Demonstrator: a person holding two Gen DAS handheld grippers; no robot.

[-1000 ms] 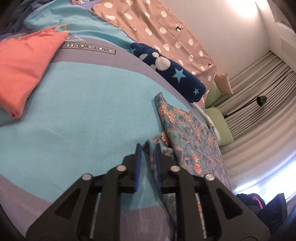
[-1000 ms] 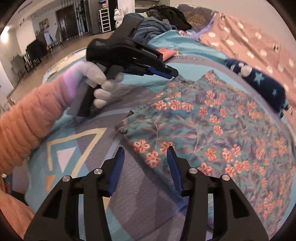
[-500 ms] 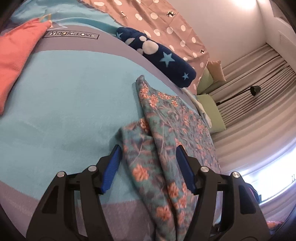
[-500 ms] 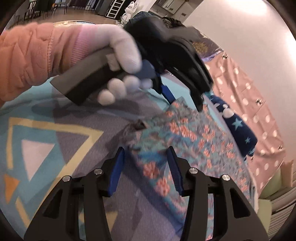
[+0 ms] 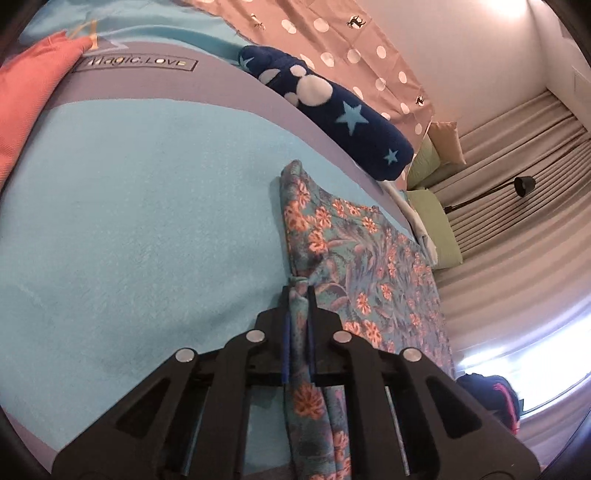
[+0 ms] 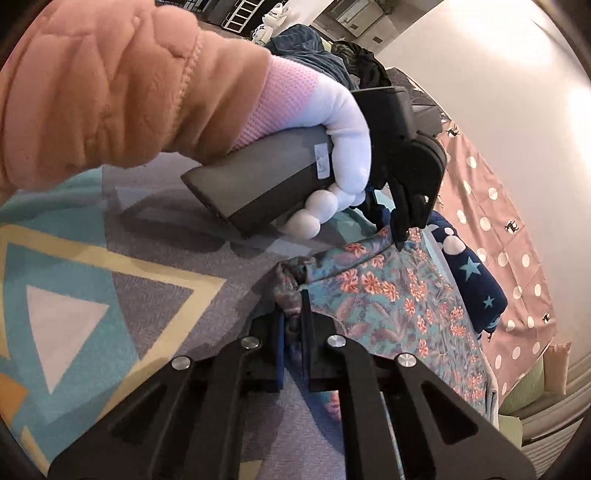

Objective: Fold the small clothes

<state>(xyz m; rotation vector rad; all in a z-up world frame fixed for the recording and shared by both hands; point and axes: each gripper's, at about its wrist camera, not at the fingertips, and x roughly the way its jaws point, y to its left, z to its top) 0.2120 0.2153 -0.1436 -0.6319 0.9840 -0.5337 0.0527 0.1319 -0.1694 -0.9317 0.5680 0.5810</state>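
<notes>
Daylight glares white through the window [image 5: 517, 354] at lower right of the left view, and a hot spot blooms on the wall [image 6: 491, 33] in both. Fisheye bending curves the bed [image 5: 129, 221], dark corners all round. The glove [image 6: 343, 147] casts a soft shadow; focus is fairly sharp.

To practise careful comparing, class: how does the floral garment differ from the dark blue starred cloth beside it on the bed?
The floral garment is teal with orange flowers; the starred cloth is dark blue with pale stars and white dots. The garment lies spread fairly flat; the cloth lies bundled in a thick roll. The garment's edge is pinched by the left gripper and the right gripper, the left still closing; the cloth is untouched. Both rest on the bedspread.
</notes>
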